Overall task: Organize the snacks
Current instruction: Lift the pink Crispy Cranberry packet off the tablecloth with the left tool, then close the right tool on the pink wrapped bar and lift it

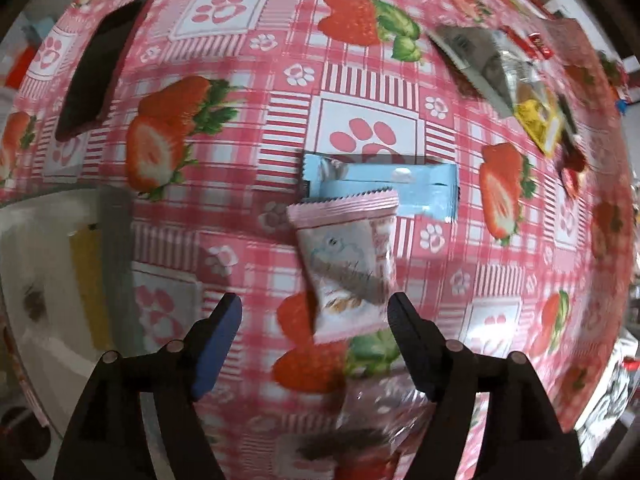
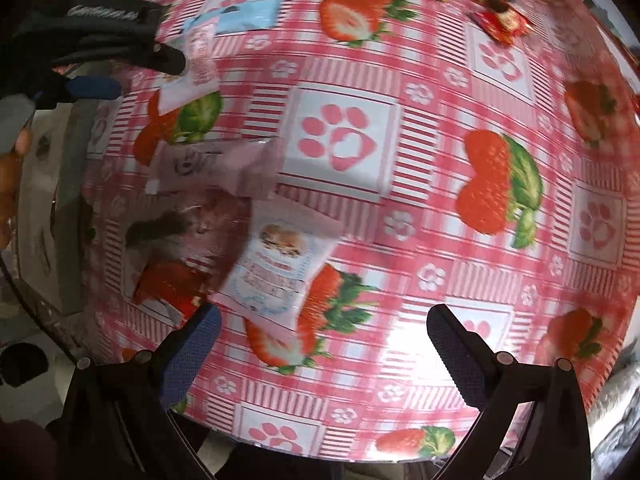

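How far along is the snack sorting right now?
Looks done: a small group by the table edge, where a pink packet overlaps a blue bar, with clear-wrapped packets alongside. In hand: nothing; the left gripper stands open above the pink packet, and the right gripper is open and empty. Left: the yellow packet, a grey packet and red sweets lie scattered far across.

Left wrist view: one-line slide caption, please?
Open left gripper above a pink snack packet overlapping a blue packet on the strawberry tablecloth.

Home dining spot: strawberry-and-paw tablecloth (image 1: 360, 92), scattered snack packets (image 1: 472, 56), tiled floor beside.
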Demonstrator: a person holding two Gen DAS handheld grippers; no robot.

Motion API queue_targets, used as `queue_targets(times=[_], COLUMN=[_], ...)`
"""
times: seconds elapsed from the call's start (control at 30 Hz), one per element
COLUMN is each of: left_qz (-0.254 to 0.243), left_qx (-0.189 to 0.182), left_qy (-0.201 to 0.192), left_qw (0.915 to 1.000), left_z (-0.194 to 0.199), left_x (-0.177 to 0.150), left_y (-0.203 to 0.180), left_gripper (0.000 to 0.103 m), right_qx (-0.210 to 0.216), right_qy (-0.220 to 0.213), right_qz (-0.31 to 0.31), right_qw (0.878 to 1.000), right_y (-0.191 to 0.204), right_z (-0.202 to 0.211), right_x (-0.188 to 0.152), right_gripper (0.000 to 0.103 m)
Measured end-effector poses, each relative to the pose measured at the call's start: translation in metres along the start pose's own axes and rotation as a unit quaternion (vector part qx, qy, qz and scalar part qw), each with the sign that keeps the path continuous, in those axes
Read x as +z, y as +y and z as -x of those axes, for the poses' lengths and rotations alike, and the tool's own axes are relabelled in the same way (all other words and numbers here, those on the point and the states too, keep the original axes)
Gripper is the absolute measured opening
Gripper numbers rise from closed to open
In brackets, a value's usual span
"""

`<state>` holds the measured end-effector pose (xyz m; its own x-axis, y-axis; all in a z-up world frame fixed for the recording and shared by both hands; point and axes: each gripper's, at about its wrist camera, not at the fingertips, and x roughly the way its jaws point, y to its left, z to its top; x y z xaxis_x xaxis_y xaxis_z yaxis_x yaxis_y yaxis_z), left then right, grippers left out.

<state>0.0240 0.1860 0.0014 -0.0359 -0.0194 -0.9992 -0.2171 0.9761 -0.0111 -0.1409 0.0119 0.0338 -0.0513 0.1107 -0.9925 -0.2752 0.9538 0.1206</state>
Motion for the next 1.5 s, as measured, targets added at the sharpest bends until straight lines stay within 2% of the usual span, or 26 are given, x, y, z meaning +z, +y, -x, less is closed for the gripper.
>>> queue_targets(times=[0.23,0.3,0.37,0.47,0.6,0.73,0.87,1.03,1.1,1.17,1.23,1.3,1.37,1.5], left_qz=[0.006,-0.002,-0.026,-0.052,-0.063,-0.063,-0.043,-0.031,-0.033,-0.032,-0.03,-0.031,-0.032,-0.034], left_qx=[0.02,0.016,0.017,0.015,0.021,0.029,0.029,0.027,0.031,0.029,0.025,0.023,0.024,0.025], left_qy=[0.014,0.009,0.001,0.001,0.004,0.008,0.012,0.01,0.01,0.011,0.011,0.011,0.011,0.012], left_qw=[0.9997,0.9998,0.9995,0.9985,0.9978,0.9976,0.9986,0.9991,0.9989,0.999,0.9992,0.9992,0.9991,0.999], left_z=[-0.033,-0.031,-0.033,-0.028,-0.025,-0.025,-0.026,-0.028,-0.029,-0.03,-0.03,-0.029,-0.027,-0.026], left_x=[0.017,0.005,0.0,-0.007,-0.03,-0.057,-0.071,-0.081,-0.086,-0.085,-0.089,-0.093,-0.096,-0.1], left_y=[-0.021,-0.022,-0.031,-0.036,-0.008,0.019,0.038,0.046,0.045,0.043,0.053,0.056,0.059,0.068], left_gripper=[0.078,0.07,0.051,0.046,0.046,0.046,0.046,0.046,0.046,0.047,0.047,0.047,0.047,0.048], right_qx=[0.011,0.011,0.013,0.011,0.001,-0.016,-0.029,-0.044,-0.071,-0.045,-0.032,-0.006,0.0,-0.035], right_qy=[0.006,0.006,0.005,0.004,-0.007,-0.011,-0.006,0.008,0.011,0.017,0.032,0.037,0.042,0.044], right_qz=[-0.033,-0.032,-0.03,-0.01,0.05,0.124,0.196,0.287,0.27,0.174,0.1,0.058,0.07,0.105], right_qw=[0.999,0.999,0.999,1.0,0.999,0.992,0.98,0.957,0.96,0.984,0.994,0.998,0.997,0.993], right_y=[-0.043,-0.048,-0.051,-0.036,-0.015,0.012,0.036,0.068,0.062,0.037,0.012,-0.006,-0.01,0.017], right_z=[0.002,0.002,0.002,-0.004,-0.003,-0.008,-0.019,-0.036,-0.042,-0.042,-0.041,-0.038,-0.037,-0.036], right_x=[-0.013,-0.013,-0.01,0.009,0.036,0.065,0.087,0.099,0.109,0.129,0.141,0.148,0.149,0.143], right_gripper=[0.103,0.103,0.103,0.103,0.103,0.103,0.103,0.103,0.103,0.103,0.103,0.103,0.103,0.103])
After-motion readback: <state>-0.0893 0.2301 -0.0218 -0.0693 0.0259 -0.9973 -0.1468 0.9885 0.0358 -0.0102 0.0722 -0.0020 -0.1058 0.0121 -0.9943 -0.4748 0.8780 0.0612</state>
